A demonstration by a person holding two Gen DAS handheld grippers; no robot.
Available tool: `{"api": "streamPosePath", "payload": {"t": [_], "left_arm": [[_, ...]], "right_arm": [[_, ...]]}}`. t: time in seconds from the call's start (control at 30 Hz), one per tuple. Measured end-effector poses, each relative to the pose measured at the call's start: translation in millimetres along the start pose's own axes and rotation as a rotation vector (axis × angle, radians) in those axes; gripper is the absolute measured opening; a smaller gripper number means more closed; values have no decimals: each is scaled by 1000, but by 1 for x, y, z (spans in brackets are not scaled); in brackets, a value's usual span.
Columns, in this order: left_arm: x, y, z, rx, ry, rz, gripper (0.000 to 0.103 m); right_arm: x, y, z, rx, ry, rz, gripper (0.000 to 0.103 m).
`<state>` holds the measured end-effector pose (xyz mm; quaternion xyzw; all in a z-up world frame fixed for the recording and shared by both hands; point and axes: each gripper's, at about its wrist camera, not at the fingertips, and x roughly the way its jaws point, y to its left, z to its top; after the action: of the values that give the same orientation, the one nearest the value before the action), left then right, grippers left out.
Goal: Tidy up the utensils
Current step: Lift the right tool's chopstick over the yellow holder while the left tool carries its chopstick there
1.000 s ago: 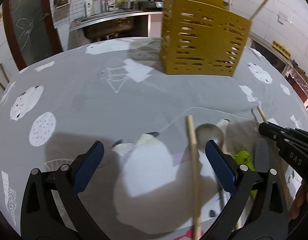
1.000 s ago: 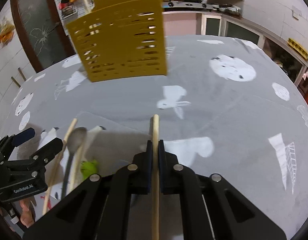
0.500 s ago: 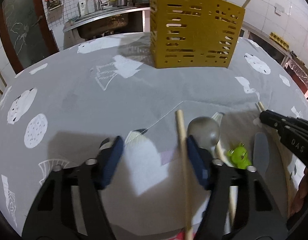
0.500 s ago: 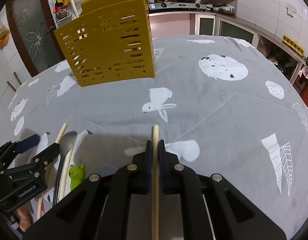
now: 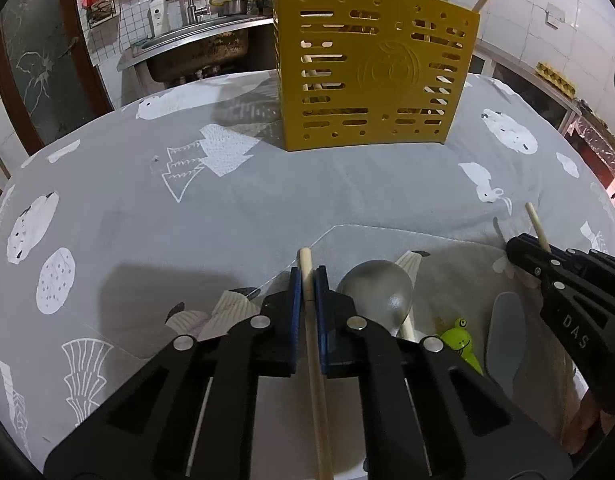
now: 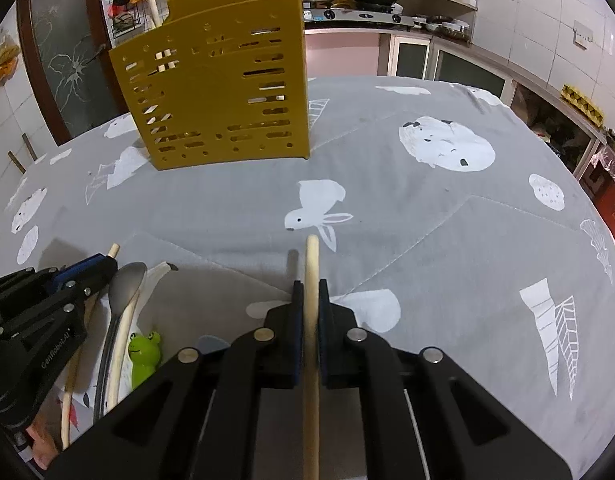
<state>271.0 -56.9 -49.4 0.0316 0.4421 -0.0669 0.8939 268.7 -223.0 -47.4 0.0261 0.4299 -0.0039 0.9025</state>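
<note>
A yellow slotted utensil holder (image 5: 371, 76) (image 6: 219, 100) stands upright at the far side of the grey patterned tablecloth, with several wooden sticks poking out of its top. My left gripper (image 5: 307, 284) is shut on a wooden chopstick (image 5: 313, 340) that runs back between its blue pads. My right gripper (image 6: 310, 296) is shut on a second wooden chopstick (image 6: 311, 344). Between the two lie a metal spoon (image 5: 377, 296) (image 6: 121, 292), a green frog-topped utensil (image 5: 459, 340) (image 6: 143, 356) and a grey spatula (image 5: 505, 340).
A kitchen counter with a sink (image 5: 195, 46) lies behind the table, a stove with pots (image 6: 347, 0) to the right. A fingertip of a person's hand (image 5: 583, 428) shows under the right gripper. Bare cloth (image 6: 447, 208) stretches between the grippers and the holder.
My left gripper's jaws closed from wide open onto the chopstick lying between them. The right gripper kept its grip on its chopstick and stayed where it was.
</note>
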Motion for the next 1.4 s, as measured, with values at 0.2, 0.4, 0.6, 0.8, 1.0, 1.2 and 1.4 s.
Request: {"api": "streamPosePath", "payload": {"t": [0.2, 0.4, 0.6, 0.8, 1.0, 1.2, 1.4], "left_arm": [[-8, 6, 0, -31, -30, -25, 5], [-34, 11, 8, -54, -142, -19, 5], [-67, 13, 17, -59, -285, -15, 5], [-92, 14, 29, -71, -387, -39, 5], [-105, 11, 34, -47, -452, -39, 5], [-108, 14, 36, -21, -482, -24, 5], [-113, 18, 39, -3, -506, -4, 5]], "right_arm": [[-14, 1, 0, -5, -52, -9, 6], [-32, -4, 5, 4, -122, -7, 6], [-61, -8, 15, 20, -227, 2, 6], [-86, -9, 24, 24, -331, 14, 6], [-102, -9, 29, 20, -411, 13, 6], [-112, -11, 30, 19, -473, 18, 6], [-120, -11, 32, 8, -515, 30, 6]]}}
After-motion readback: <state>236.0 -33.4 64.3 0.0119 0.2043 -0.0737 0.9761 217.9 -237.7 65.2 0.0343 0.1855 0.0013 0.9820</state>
